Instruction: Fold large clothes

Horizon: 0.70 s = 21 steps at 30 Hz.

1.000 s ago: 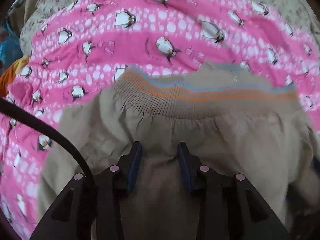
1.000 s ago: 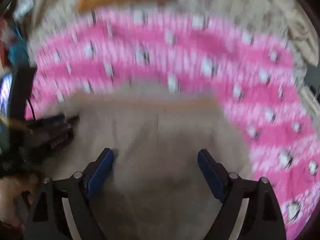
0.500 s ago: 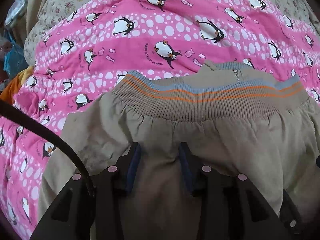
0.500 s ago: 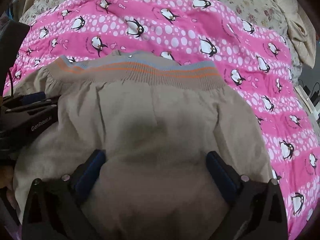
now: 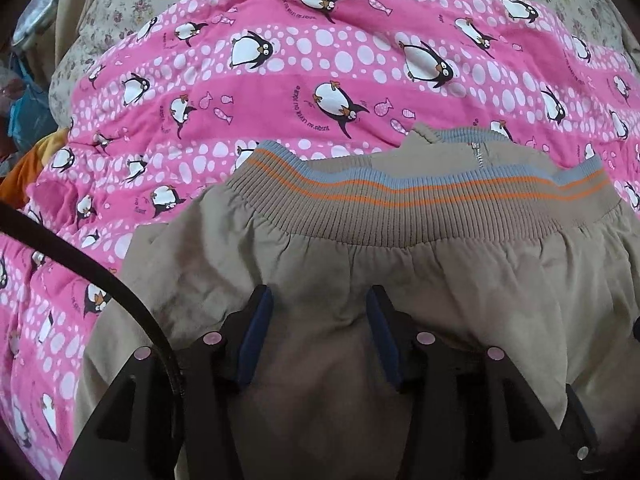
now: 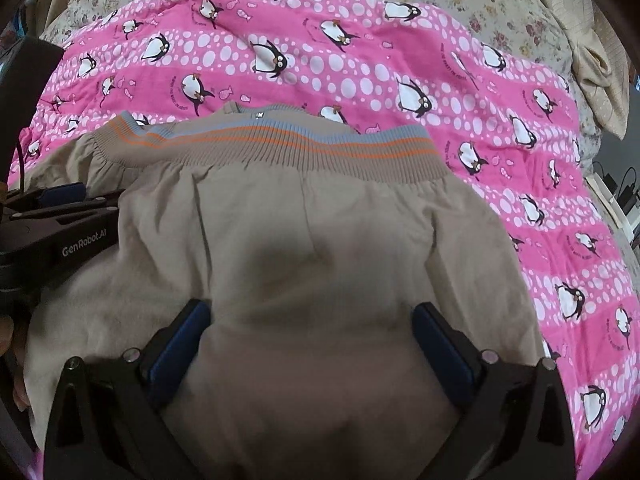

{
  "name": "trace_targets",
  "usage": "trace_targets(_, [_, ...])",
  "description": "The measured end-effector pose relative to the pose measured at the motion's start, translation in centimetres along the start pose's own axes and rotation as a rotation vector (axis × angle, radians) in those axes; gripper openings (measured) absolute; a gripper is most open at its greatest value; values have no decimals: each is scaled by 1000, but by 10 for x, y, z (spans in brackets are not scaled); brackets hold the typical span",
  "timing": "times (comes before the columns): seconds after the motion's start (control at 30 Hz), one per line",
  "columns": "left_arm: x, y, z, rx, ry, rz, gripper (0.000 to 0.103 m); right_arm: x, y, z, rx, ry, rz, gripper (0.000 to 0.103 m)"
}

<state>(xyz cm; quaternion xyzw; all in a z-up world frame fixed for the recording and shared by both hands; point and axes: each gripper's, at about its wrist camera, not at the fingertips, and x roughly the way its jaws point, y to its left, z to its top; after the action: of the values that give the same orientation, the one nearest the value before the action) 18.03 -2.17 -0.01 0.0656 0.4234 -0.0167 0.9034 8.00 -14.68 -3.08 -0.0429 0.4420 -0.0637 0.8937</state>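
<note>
Jacket (image 6: 304,240) lying flat on the pink penguin blanket (image 6: 360,80).
Left gripper (image 5: 318,320) fingers have just been opening, cloth loose between; right gripper (image 6: 310,340) fingers spread wide, holding nothing.

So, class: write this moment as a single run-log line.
garment: tan jacket flat on penguin blanket | left gripper: fingers just opening, fabric between | right gripper: wide open over jacket

Both wrist cams sit close over the tan garment (image 5: 460,288), angled steeply down toward its ribbed waistband (image 6: 280,152). Left cam is over its left side, right cam right. Shared: waistband, pink penguin blanket (image 6: 400,64) beyond it.
</note>
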Motion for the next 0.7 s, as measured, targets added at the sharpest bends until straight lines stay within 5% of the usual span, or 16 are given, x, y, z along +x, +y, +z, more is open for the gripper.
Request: trace_targets(0.7, [-1, -1, -1, 30, -9, 25, 34, 0, 0, -1, -7, -4, -4, 102])
